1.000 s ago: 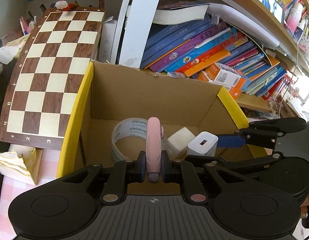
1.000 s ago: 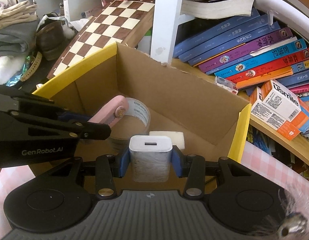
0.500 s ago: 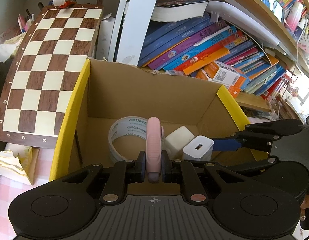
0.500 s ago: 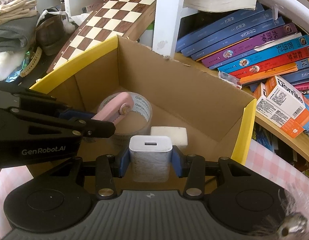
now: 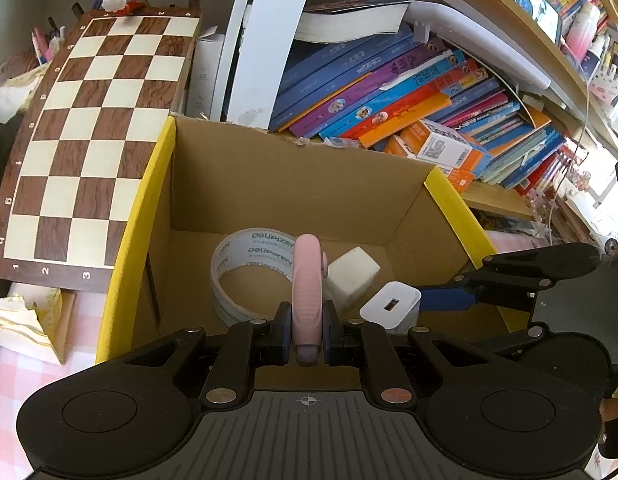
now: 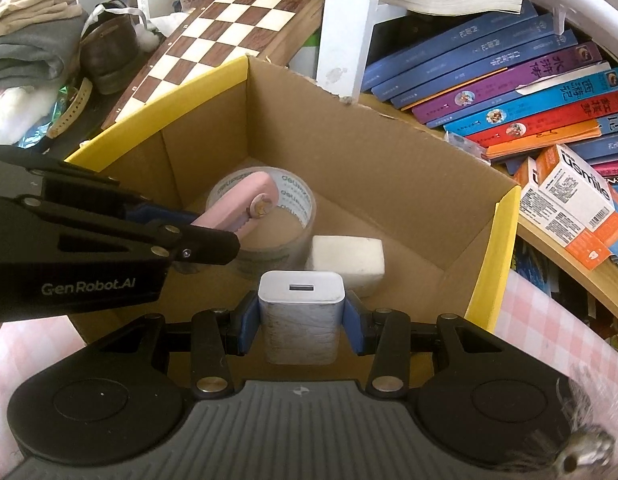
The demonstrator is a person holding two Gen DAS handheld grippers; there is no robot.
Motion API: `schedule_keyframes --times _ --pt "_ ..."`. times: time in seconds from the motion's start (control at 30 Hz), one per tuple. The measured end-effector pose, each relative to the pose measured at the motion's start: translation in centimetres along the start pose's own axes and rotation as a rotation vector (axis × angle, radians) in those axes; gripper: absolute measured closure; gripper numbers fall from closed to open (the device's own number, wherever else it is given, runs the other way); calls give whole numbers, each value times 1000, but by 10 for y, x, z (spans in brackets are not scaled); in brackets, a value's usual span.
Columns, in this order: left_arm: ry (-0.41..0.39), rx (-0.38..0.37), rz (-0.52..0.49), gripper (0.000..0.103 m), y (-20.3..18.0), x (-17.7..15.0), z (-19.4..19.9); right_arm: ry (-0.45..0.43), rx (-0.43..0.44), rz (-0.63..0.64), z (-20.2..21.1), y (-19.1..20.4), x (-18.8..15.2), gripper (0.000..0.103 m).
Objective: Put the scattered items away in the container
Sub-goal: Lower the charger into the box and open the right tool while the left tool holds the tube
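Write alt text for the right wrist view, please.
The right gripper holds a white charger over an open cardboard box. The left gripper holds a pink utility knife above a tape roll and white block inside.

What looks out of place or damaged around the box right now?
The cardboard box has a ragged, torn back rim. Behind it, the books have slumped into a slanted pile, and the chessboard leans tilted against the shelf. Inside, the tape roll and white block look settled.
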State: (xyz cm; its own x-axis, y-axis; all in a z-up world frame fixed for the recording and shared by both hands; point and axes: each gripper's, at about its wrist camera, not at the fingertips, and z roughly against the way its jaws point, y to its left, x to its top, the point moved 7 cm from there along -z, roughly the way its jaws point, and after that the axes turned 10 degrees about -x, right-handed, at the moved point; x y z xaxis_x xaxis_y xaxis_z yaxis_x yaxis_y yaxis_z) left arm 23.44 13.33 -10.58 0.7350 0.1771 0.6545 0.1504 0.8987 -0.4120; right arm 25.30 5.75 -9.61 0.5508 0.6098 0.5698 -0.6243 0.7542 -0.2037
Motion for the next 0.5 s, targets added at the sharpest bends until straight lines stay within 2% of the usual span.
schedule_keyframes --times 0.27,0.5 --pt "20 3 -25 89 -4 -2 0 -1 -4 -9 3 -2 -2 60" --pt "43 7 -46 89 -4 -3 0 -35 -20 6 9 -3 2 46"
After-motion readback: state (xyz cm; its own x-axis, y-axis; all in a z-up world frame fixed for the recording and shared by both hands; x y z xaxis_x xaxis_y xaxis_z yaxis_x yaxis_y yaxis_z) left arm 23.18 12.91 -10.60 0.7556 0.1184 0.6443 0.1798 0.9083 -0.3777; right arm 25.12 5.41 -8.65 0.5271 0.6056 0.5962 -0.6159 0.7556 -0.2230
